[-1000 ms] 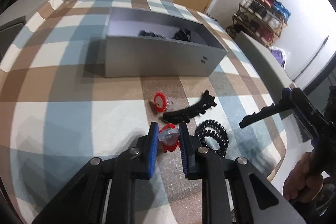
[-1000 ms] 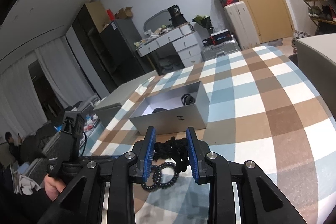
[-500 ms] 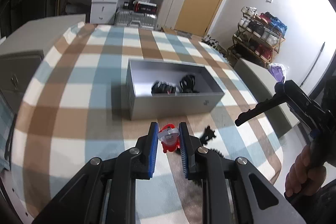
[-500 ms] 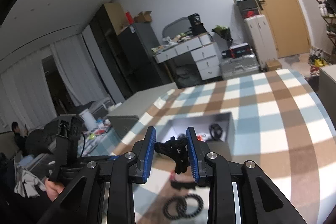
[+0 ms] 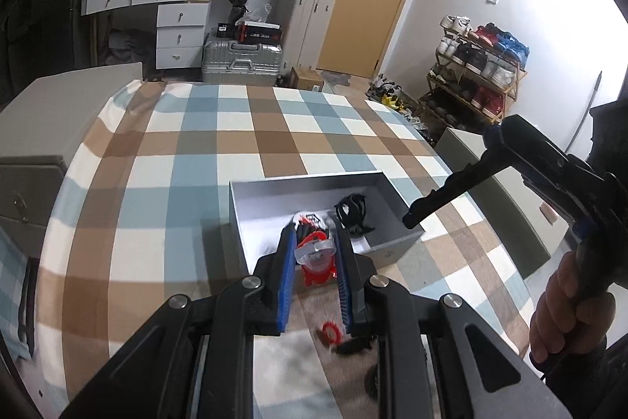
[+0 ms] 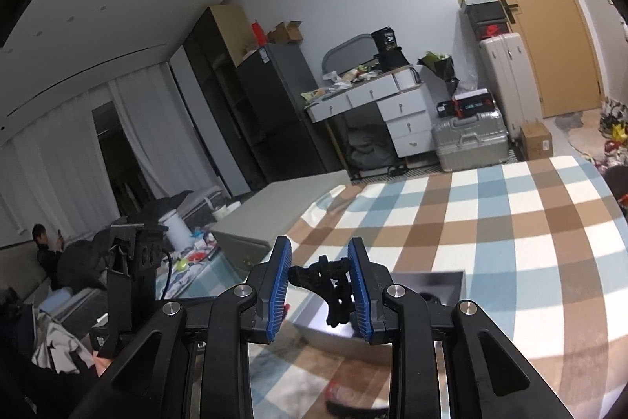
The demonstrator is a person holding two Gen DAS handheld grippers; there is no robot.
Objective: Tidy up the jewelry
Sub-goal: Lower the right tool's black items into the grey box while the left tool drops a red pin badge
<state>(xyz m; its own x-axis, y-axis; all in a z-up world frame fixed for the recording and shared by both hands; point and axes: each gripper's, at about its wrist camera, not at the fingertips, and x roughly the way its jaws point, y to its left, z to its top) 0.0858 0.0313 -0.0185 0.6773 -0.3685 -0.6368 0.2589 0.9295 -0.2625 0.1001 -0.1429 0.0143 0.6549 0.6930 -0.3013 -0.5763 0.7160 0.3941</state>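
Left gripper (image 5: 315,258) is clenched on a red-and-clear hair clip (image 5: 316,259), held above the near wall of the grey box (image 5: 396,249) at about 6 o'clock of its opening; the pads pinch the clip's sides so it hangs free to drop in

Right gripper (image 6: 318,287) grips a black hair clip (image 6: 331,283) between its blue pads; the clip sits crosswise, one end poking toward 9 o'clock, the rest hanging down. In the left wrist view this gripper reaches in from 3 o'clock, its tip over the box's right end

Box sits on the checked cloth (image 5: 243,144), open top up, so both loads can go in from above. Already inside: a black coiled tie (image 5: 352,210) at 1 o'clock of the left pads, plus dark and red pieces behind them, partly hidden

Left out on the cloth, near side of the box: a small red ring (image 5: 330,332) and a blurred black piece (image 5: 355,346) at 5 o'clock of the left pads

Judgement: both clips are carried to the box together; release over the opening comes next, then the leftovers
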